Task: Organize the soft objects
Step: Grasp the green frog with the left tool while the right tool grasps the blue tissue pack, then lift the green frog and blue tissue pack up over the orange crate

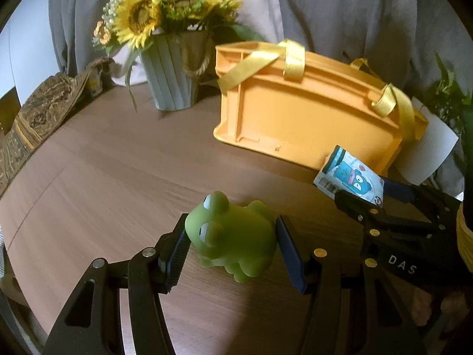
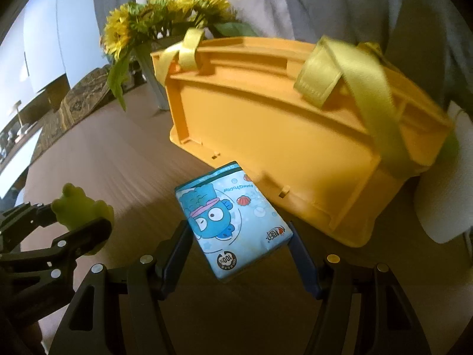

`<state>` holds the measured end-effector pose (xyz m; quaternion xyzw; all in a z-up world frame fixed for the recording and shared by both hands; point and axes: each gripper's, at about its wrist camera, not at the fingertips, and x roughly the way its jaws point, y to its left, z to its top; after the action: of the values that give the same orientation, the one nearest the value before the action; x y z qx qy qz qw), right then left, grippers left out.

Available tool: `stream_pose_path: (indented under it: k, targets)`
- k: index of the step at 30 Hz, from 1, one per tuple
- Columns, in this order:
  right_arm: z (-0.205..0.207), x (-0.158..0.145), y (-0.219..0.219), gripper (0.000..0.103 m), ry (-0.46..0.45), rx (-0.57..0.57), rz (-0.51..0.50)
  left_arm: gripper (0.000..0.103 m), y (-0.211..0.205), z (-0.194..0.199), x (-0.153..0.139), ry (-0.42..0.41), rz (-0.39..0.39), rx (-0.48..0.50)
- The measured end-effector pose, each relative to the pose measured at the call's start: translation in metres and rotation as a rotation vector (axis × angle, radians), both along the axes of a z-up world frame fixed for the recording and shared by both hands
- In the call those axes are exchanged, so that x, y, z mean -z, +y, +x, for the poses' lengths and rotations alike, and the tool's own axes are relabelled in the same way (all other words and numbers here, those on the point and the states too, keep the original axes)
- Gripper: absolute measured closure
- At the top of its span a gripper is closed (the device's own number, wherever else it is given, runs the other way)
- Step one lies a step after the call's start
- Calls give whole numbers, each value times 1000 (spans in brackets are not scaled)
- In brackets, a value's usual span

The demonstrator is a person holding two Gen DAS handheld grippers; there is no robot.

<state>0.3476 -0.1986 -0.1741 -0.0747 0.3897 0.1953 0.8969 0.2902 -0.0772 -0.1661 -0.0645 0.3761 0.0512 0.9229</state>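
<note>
The left gripper's (image 1: 233, 253) fingers are clamped on the frog (image 1: 232, 235), which is just above the counter (image 1: 103, 183); the right gripper's (image 2: 241, 256) fingers squeeze the sides of the tissue pack (image 2: 233, 222) – printed with a blue cartoon fish – close in front of the bin (image 2: 280, 136). Behind stands that orange bin with yellow straps, a sunflower pot (image 1: 168, 85) to its left and a paper roll (image 1: 425, 153) at its right end – all on the wooden counter.
</note>
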Motion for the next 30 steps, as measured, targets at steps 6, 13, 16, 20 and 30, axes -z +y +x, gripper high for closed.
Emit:
stream_pose_path:
  k: [6,13,16,20,30]
  targets:
    - [-17,-21,-3,37,-32,47,22,46,4,-11,-19,-46,4,22]
    - [-39,-43,-4,37,-62,115,57,46,6,-22,-44,-111,2,86]
    - [-47,-52,-3,37,-78,149,61,46,7,-24,-54,-134,3,113]
    - [-58,-65,-2,37,-94,202,73,46,10,-28,-68,-164,7,148]
    - [-81,-95,4,37,-152,330,100,46,23,-32,-97,-226,31,237]
